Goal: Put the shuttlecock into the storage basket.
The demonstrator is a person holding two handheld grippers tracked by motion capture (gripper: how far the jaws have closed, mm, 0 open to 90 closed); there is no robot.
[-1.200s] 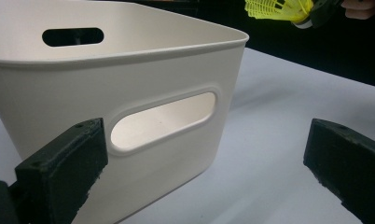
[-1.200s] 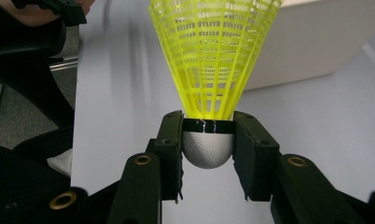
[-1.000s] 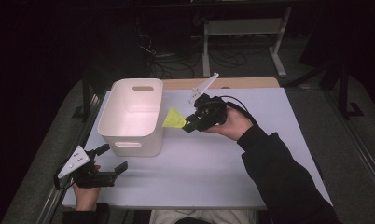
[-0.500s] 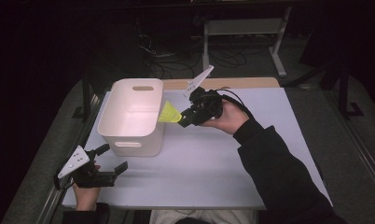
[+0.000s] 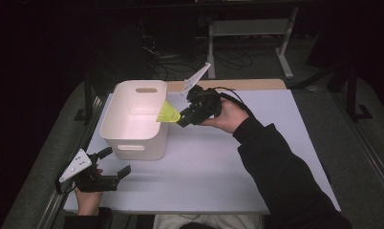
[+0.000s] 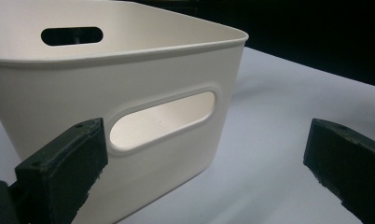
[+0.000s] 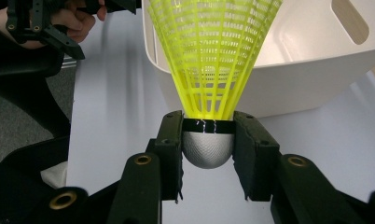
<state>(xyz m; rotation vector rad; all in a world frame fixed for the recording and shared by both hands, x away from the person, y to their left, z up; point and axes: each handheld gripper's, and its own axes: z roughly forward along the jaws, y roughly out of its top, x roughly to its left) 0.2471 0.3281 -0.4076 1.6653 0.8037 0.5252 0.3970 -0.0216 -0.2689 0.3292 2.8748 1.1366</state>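
I have the yellow mesh-skirted plastic shuttlecock with a grey rounded cork head [image 7: 209, 70] clenched in my right gripper [image 5: 184, 118], and the step in hand, as I judge it, is dropping it into the white plastic bin with oval handle cut-outs [image 5: 133, 143]. To do it well I should carry the skirt fully past the near rim so the whole shuttlecock hangs over the bin's open floor, tip the head downward, and only then let go. Releasing too early risks the skirt catching the rim and the thing tumbling back onto the pale desk [image 5: 218, 167].

In the right gripper view my two black jaws grasp the grey head from either side, just below the dark band where the skirt begins; the skirt fans out forward and away from me, toward the bin's wall. From the high view the skirt's wide end is at the bin's right-hand rim, though I cannot quite tell whether it has crossed over the edge or sits just beside it.

My left gripper [image 5: 104, 167] rests low on the desk near the bin's front corner, jaws spread wide with nothing between them; in the left gripper view they frame the bin's handle slot [image 6: 162, 119] without touching it.
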